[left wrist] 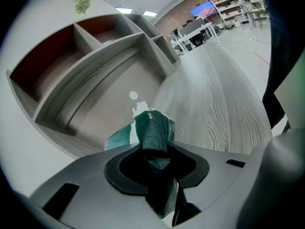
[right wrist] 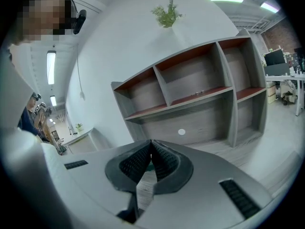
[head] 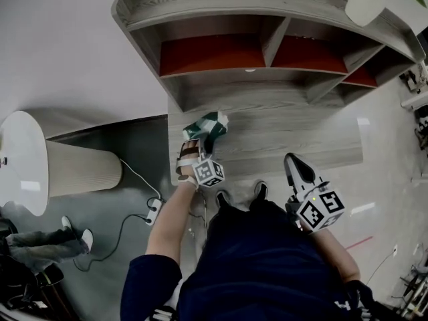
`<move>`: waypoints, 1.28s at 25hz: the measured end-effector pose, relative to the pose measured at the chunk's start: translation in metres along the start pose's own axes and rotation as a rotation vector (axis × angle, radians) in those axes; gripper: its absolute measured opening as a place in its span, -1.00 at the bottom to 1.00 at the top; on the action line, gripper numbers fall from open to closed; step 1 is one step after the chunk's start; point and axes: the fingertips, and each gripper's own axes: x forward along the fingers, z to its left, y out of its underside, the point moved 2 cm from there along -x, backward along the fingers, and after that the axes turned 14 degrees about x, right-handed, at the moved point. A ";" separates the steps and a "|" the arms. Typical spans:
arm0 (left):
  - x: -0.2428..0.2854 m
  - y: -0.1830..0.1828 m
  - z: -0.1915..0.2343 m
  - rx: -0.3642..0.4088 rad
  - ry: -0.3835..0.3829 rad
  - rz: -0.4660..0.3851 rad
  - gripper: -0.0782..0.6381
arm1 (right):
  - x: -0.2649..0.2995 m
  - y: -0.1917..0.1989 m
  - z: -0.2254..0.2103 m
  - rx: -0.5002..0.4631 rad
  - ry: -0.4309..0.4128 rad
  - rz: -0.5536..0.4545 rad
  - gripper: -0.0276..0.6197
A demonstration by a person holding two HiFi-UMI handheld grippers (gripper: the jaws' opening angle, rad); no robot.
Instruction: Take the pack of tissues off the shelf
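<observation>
Left gripper: clenched on the pack of tissues. Both dark pads press into its crumpled wrapper, so the jaws stand only partly closed, with the pack filling the gap.
Grip point: the near end of the pack is pinched. The rest sticks out past the jaw tips, and a loose bit of wrapper hangs below the jaws.
Pack of tissues: dark green with white. It is off the shelf unit, held in the air in front of the wide lower compartment and over the wood-grain base board. It touches nothing but the pads.
Right gripper: jaws pressed together at the tips, ribbed pads meeting, with nothing clamped between them.
Right gripper's place: held low by the person's right side, well apart from the pack, and facing the shelf unit from a little way back.
Shelf unit: grey wood grain with reddish-brown panels in the upper compartments. The compartments I can see hold nothing. A small white round mark sits on the lower back panel.
On top of the shelf unit: a small green plant.
Off to the left: a white round-topped table on a ribbed base. A power strip and its cable lie on the grey floor beside it.
</observation>
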 end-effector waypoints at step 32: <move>-0.007 -0.003 -0.009 -0.178 0.085 0.049 0.00 | 0.002 0.012 -0.002 0.018 -0.060 0.042 -0.87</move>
